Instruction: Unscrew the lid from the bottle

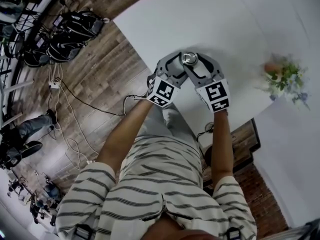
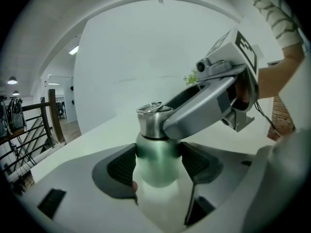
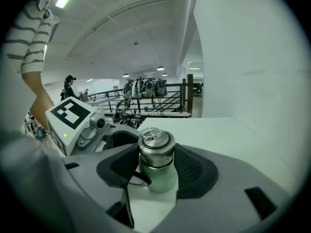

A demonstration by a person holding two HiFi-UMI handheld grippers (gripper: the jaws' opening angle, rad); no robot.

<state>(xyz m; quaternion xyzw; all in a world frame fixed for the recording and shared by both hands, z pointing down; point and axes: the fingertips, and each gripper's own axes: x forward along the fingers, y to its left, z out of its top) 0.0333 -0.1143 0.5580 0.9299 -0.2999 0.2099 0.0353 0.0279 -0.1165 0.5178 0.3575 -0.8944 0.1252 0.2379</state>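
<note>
A green bottle (image 2: 156, 171) with a steel lid (image 2: 151, 119) stands upright on the white table (image 1: 220, 19), near its front edge. My left gripper (image 2: 158, 160) is shut on the bottle's green body, with both dark pads pressing its sides. The right gripper (image 3: 156, 165) sits higher, and its pads close on the steel lid (image 3: 156, 147) above the green body (image 3: 161, 181). One right finger (image 2: 204, 108) reaches across to the lid. From the head view both grippers, left (image 1: 183, 64) and right (image 1: 196, 64), meet at the lid (image 1: 189, 59).
A small potted plant (image 1: 286, 78) stands on the table to the right. The table's front edge runs just below the grippers, against the person's striped shirt. Wooden floor with cables and backpacks (image 1: 70, 36) lies to the left, and a railing (image 3: 160, 98) stands beyond the table.
</note>
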